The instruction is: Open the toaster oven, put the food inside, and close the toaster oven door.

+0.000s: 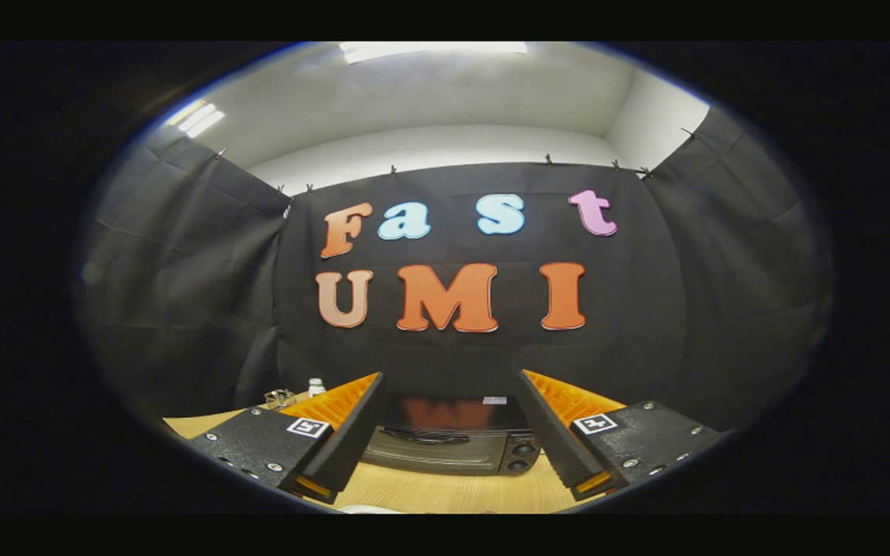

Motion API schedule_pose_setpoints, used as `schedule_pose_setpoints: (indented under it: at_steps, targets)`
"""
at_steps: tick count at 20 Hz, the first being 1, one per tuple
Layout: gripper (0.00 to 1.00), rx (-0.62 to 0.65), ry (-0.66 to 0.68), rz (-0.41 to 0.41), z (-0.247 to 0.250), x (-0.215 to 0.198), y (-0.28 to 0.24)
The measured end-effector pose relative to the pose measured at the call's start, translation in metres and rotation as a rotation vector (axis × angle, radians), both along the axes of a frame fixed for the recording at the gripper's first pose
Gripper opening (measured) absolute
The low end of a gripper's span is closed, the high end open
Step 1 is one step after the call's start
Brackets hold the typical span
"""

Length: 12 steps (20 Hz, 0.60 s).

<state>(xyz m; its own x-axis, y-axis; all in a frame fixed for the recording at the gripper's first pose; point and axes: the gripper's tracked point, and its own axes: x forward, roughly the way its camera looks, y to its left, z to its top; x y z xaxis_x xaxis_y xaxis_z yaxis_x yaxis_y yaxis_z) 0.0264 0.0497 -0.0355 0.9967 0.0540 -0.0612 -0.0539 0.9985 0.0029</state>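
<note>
Hovering: gripper (453, 455) hung above the wooden table (429, 488), aimed level at the booth's back wall, fingers (344, 440) spread wide with nothing between them.
Tool state: jaws parted and empty; neither finger touched anything.
Toaster oven: black toaster oven (453, 442) sat on the table just ahead of the fingers, framed in the gap between them, front face toward the camera.
Door: oven door (429, 455) looked closed and upright against the body; a dark handle ran across its upper part.
Knobs: 2 round control knobs (524, 456) stacked on the oven's right side, beside the door.
Food: a pale rim of something (368, 509) showed at the near table edge, below the fingers; too little visible to say whether this was the food or its plate.
Other items: a small white bottle (316, 386) and a small metal clutter piece (280, 398) stood far back on the table, beyond the left finger, well apart from the oven.
Why so held: the wide spread and centred aim probably suited an approach to the door handle.
Stage: judged as the very start, door not yet opened.
Next need: likely a descent toward the handle, then a downward pull.
Risk: light oven might slide on the smooth tabletop when pulled.
</note>
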Motion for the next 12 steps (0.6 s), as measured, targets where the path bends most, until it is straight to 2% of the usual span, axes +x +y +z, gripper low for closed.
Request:
schedule_pose_setpoints:
  at_steps: [7,12]
  targets:
    - [0.99,-0.015,0.022,-0.014,-0.023,0.018,0.007]
    - [0.99,0.000,0.087,-0.018,-0.060,0.046,0.014]
